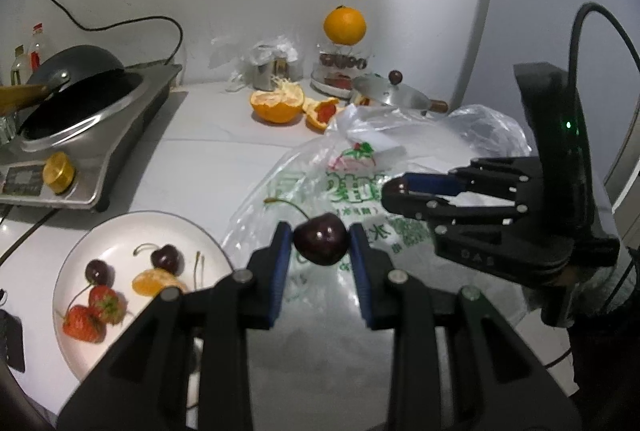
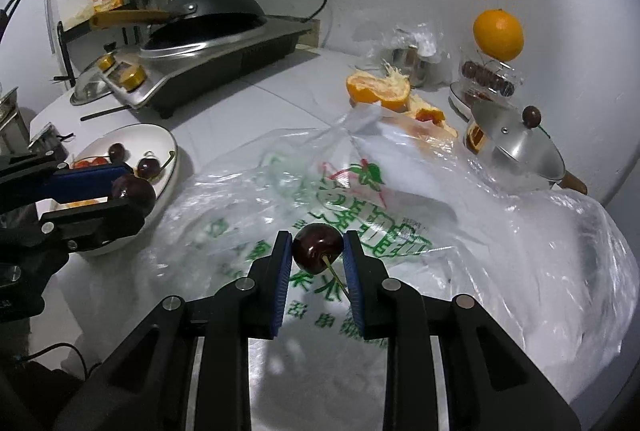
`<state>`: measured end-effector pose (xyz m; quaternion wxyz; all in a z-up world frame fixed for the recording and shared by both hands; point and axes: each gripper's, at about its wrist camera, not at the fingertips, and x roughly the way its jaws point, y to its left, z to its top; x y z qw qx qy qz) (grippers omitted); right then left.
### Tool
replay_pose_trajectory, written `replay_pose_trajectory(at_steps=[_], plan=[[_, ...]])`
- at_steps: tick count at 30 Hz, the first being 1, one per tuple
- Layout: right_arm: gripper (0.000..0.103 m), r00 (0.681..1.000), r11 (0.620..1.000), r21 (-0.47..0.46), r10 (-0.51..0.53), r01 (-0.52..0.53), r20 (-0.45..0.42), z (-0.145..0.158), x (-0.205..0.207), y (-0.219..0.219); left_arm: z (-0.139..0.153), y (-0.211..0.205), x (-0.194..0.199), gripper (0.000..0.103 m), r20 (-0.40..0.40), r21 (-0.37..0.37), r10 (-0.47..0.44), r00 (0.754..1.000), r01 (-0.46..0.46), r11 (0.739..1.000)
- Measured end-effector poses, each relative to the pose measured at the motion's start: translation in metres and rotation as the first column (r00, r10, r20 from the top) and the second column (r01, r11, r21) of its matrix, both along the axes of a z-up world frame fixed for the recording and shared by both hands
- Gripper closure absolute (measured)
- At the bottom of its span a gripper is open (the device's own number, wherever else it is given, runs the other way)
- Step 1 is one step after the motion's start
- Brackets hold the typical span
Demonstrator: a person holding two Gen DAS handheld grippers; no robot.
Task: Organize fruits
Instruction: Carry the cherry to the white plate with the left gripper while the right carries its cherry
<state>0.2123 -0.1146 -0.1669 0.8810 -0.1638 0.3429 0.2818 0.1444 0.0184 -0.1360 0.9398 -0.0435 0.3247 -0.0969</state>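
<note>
- Gripping a glossy dark cherry (image 1: pixel 321 244), the left gripper (image 1: pixel 320 251) pinches it, stem curving away.
- Right gripper (image 2: pixel 318 251) clamps a second dark cherry (image 2: pixel 317 248) above the plastic bag (image 2: pixel 460 199).

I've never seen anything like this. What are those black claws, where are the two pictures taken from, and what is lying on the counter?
The claws are two hand-held grippers, one in each of a person's hands; no robot arm. Each picture comes from a camera on one gripper, looking along its fingers. The left gripper pinches a dark cherry; the right gripper pinches another cherry. On the counter lie a white plate with cherries, strawberries and orange pieces, a printed plastic bag, a peeled orange and a cooker with a wok.
</note>
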Motion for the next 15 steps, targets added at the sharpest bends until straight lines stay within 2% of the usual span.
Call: replay_pose_trajectory(at_steps=[15], plan=[[0.075,1.0,0.999,0.031,0.018,-0.019,0.023,0.014,-0.046,0.028,0.003,0.038,-0.046,0.073,0.009,0.002,0.046,0.999,-0.046,0.999]])
